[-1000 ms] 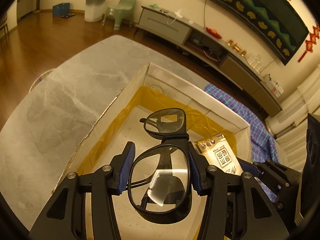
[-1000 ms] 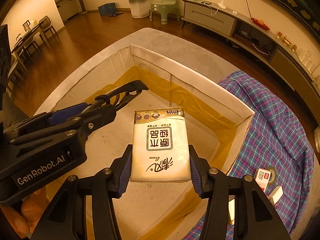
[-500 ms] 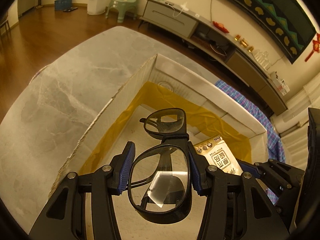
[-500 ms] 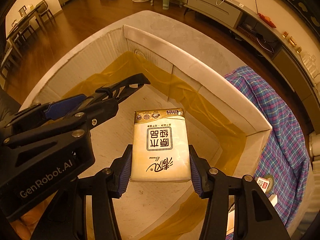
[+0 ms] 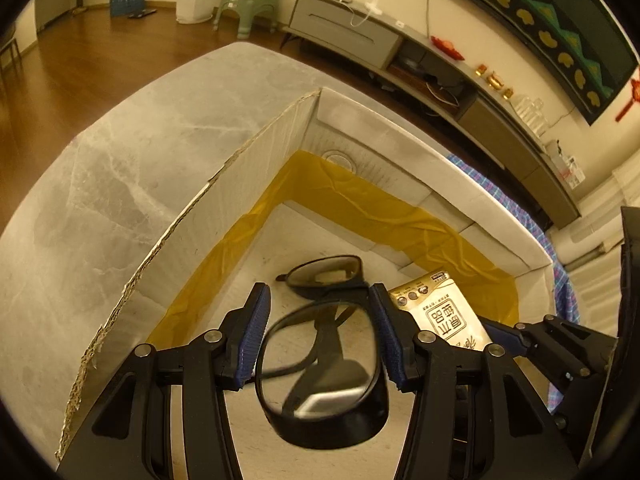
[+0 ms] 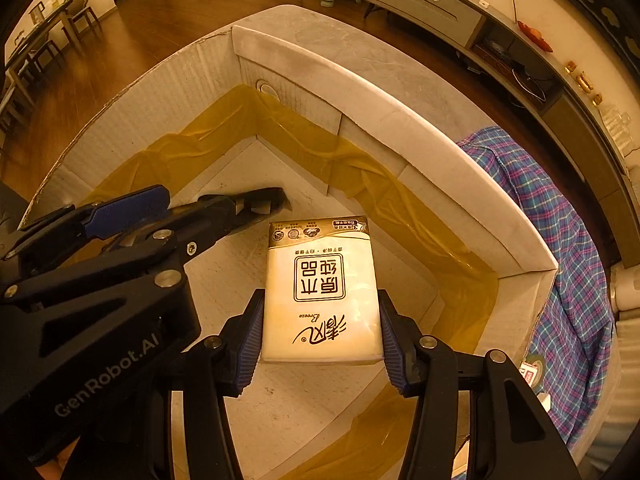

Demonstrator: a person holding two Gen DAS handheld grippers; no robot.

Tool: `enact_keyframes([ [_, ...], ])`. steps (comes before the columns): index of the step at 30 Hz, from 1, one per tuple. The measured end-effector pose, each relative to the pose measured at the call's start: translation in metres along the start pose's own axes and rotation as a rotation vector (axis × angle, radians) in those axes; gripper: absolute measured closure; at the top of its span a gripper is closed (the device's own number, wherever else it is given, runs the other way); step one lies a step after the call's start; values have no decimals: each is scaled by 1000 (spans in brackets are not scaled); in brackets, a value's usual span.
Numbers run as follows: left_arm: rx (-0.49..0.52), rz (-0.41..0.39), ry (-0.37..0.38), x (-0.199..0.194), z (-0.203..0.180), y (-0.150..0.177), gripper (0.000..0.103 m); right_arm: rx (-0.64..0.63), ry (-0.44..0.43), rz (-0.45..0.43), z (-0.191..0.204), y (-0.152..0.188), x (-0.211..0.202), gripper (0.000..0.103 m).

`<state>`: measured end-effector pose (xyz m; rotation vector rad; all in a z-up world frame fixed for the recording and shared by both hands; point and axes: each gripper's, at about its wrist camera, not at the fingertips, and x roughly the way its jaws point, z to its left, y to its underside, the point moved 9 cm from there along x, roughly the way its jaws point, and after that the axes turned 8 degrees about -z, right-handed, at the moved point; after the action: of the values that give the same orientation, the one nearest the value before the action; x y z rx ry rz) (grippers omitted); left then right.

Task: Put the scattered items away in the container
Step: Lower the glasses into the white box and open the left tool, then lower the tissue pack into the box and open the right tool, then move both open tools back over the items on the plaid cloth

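A white cardboard box (image 5: pixel 256 152) with yellow tape inside stands on the grey table. My left gripper (image 5: pixel 320 340) is low inside it, its jaws spread a little wider than the black glasses (image 5: pixel 320 408), which tilt and blur between the pads. My right gripper (image 6: pixel 320 332) is shut on a cream tissue pack (image 6: pixel 320 292) and holds it inside the box (image 6: pixel 400 120), beside the left gripper (image 6: pixel 120 240). The pack shows in the left wrist view (image 5: pixel 444 316).
A blue plaid cloth (image 6: pixel 560 240) lies right of the box, with small items (image 6: pixel 530 372) on it. Grey marble tabletop (image 5: pixel 100 200) lies left of the box. A TV cabinet (image 5: pixel 440 72) stands behind.
Both grippers have moved lower into the box. The left jaws have widened and the glasses have tipped forward and down between them. The right gripper still holds the pack.
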<state>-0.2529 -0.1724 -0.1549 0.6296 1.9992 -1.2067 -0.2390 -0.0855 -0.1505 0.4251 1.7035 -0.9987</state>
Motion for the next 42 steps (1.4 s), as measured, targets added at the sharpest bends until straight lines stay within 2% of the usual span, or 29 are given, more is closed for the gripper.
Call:
enact_keyframes([
  [10, -43, -5, 51, -20, 5, -2, 49, 11, -16, -9, -1, 4, -14, 47],
  [13, -31, -24, 53, -34, 4, -1, 49, 21, -27, -29, 0, 7, -25, 44],
  [22, 5, -112, 79, -96, -1, 10, 49, 43, -47, -69, 1, 39, -58, 44],
  [29, 72, -154, 89, -132, -17, 24, 49, 47, -87, -118, 4, 48, -83, 43],
  [35, 138, -205, 65, -154, -30, 37, 49, 31, -106, -159, 16, 64, -112, 43],
  [42, 190, -234, 78, -176, -40, 70, 49, 14, -120, -196, 21, 88, -138, 43],
])
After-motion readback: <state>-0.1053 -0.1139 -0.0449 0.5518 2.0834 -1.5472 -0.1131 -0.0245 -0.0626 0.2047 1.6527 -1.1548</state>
